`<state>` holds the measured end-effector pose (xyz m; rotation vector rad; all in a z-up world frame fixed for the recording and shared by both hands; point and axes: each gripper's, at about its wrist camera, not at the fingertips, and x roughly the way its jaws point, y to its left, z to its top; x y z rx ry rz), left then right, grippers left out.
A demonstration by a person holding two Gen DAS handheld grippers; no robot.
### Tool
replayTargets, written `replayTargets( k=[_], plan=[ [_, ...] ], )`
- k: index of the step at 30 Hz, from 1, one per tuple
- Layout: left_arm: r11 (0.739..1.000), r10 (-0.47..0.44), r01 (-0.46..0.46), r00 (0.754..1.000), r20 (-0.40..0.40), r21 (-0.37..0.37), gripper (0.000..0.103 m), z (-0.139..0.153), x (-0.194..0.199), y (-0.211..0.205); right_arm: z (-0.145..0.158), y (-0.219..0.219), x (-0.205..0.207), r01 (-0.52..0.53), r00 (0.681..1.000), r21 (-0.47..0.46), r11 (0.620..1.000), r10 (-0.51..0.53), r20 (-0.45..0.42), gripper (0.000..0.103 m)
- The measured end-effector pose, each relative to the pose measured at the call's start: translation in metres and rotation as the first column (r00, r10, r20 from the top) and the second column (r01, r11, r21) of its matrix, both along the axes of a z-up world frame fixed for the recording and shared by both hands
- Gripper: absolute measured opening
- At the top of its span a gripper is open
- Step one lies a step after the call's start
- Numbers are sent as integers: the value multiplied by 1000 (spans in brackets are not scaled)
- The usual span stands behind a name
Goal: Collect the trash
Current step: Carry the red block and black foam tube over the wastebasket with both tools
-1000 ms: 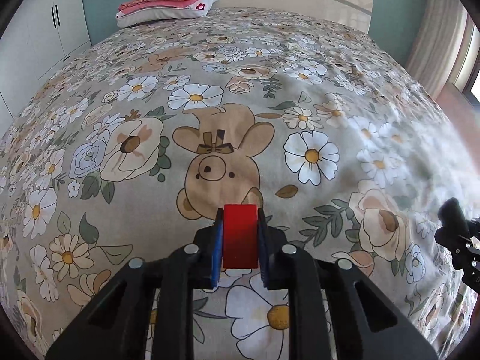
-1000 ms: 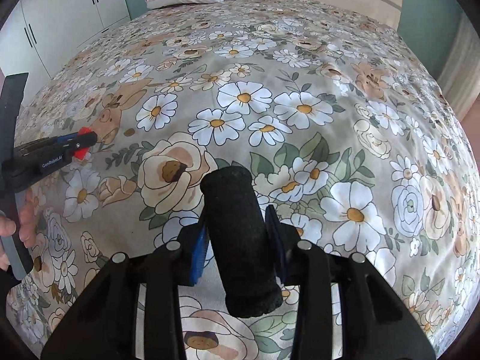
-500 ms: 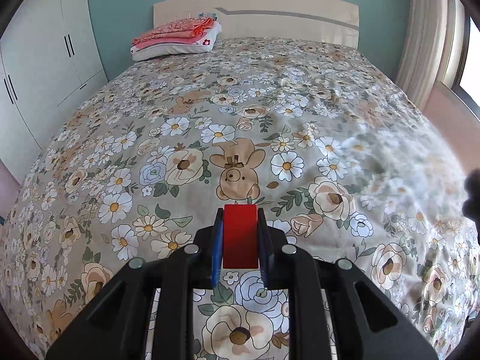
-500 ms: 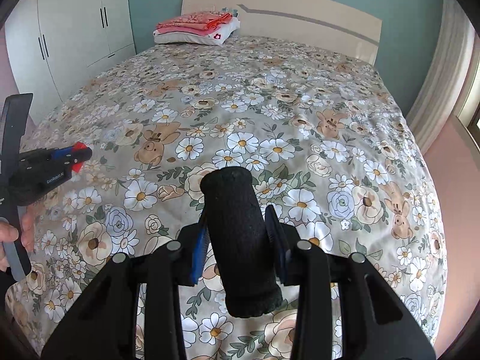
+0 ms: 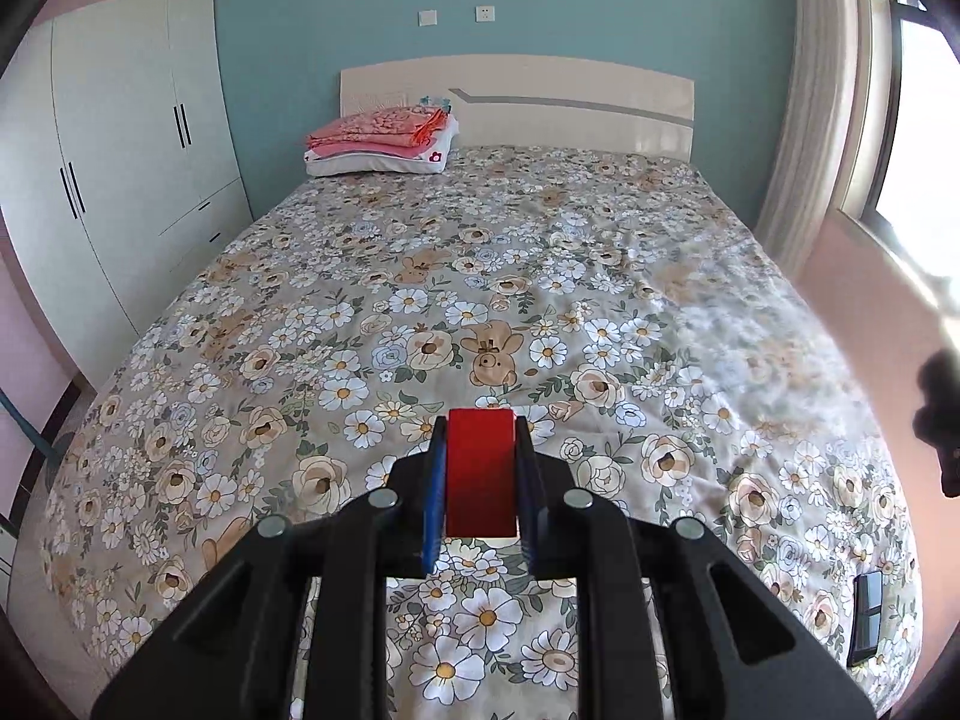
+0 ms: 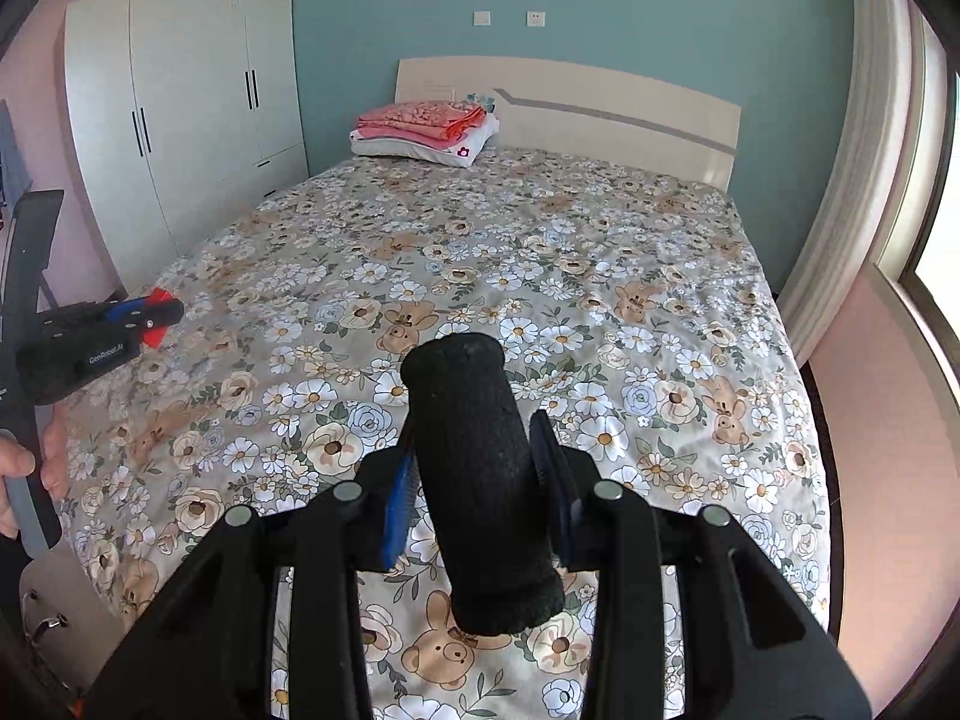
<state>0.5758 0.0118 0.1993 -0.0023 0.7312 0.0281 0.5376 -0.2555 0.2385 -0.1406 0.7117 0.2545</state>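
Observation:
My left gripper (image 5: 480,456) is shut on a red block (image 5: 481,480) and holds it high above the foot of the bed. My right gripper (image 6: 477,450) is shut on a black foam cylinder (image 6: 480,474), which stands tilted between the blue pads, also well above the bed. The left gripper with the red block also shows in the right wrist view (image 6: 144,318) at the left edge, with a hand on its handle. A dark part of the right gripper shows in the left wrist view (image 5: 939,414) at the right edge.
A flower-and-bear bedspread (image 5: 480,300) covers the bed. Folded pink bedding on a white pillow (image 5: 384,141) lies by the headboard (image 5: 570,102). White wardrobes (image 5: 120,150) stand at left, curtain and window (image 5: 828,120) at right. A small dark object (image 5: 867,618) lies at the bed's near right edge.
Both grippers have pulled back and up from the bedspread, each keeping its object. The whole bed and room now show.

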Motion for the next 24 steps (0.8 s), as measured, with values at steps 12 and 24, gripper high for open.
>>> replayTargets(
  k=[12,24],
  plan=[
    [1000,19,-20,991,133,8,22,117,-183,24,107,28,-190,-32,990,-33,999,37,140,37],
    [999,-29,32,976,216,-9,22,148,-308,40,142,61,-324,-67,977,-76,995,81,200,37]
  ],
)
